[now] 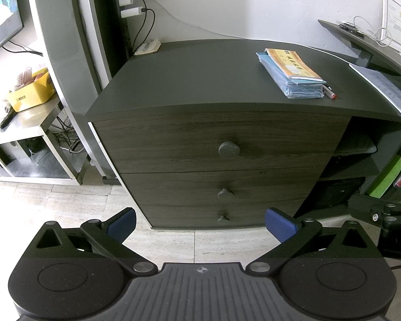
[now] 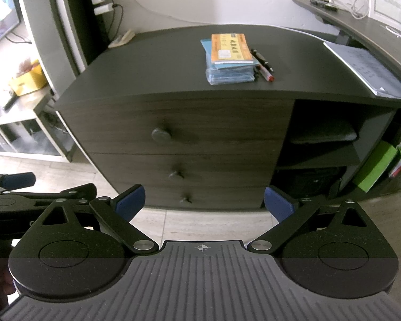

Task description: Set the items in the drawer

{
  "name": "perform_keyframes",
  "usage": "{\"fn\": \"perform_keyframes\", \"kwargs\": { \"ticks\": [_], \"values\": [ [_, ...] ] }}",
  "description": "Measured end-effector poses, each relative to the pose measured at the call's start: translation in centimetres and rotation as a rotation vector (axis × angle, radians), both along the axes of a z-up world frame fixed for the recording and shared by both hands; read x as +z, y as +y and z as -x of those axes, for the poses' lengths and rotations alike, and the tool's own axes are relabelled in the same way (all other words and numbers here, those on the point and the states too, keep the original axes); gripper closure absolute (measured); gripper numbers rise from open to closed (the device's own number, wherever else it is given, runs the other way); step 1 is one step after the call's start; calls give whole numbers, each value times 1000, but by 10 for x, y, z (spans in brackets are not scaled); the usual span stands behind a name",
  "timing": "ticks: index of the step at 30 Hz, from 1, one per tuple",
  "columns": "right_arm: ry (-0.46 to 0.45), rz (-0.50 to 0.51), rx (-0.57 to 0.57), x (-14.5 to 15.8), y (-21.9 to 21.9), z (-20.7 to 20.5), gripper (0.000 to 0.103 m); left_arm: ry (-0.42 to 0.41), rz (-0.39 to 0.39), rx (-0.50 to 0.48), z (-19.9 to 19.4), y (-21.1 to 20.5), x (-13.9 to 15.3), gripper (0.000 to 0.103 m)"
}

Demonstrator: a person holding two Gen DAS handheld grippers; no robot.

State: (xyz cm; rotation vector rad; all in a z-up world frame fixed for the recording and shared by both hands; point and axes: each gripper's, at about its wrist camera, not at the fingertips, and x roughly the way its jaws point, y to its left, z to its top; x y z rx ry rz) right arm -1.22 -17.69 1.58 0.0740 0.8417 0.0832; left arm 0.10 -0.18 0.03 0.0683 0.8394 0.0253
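Near the cabinet top's front right edge lie booklets and pens, drawers closed, both the left gripper and the right gripper spread empty; loose pens may roll off if nudged.

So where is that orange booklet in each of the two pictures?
Left wrist view: the orange booklet lies upper right, atop a blue packet on the cabinet top.
Right wrist view: the booklet sits upper centre, on the same packet.
Shared landmark: the top drawer's round knob.
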Motion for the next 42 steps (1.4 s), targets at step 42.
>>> {"fn": "perform_keyframes", "kwargs": {
  "ticks": [42],
  "values": [
    [5,-190,-132,-61,-55,-89,5,170,63,60,-76,21,-66,2]
  ]
}}
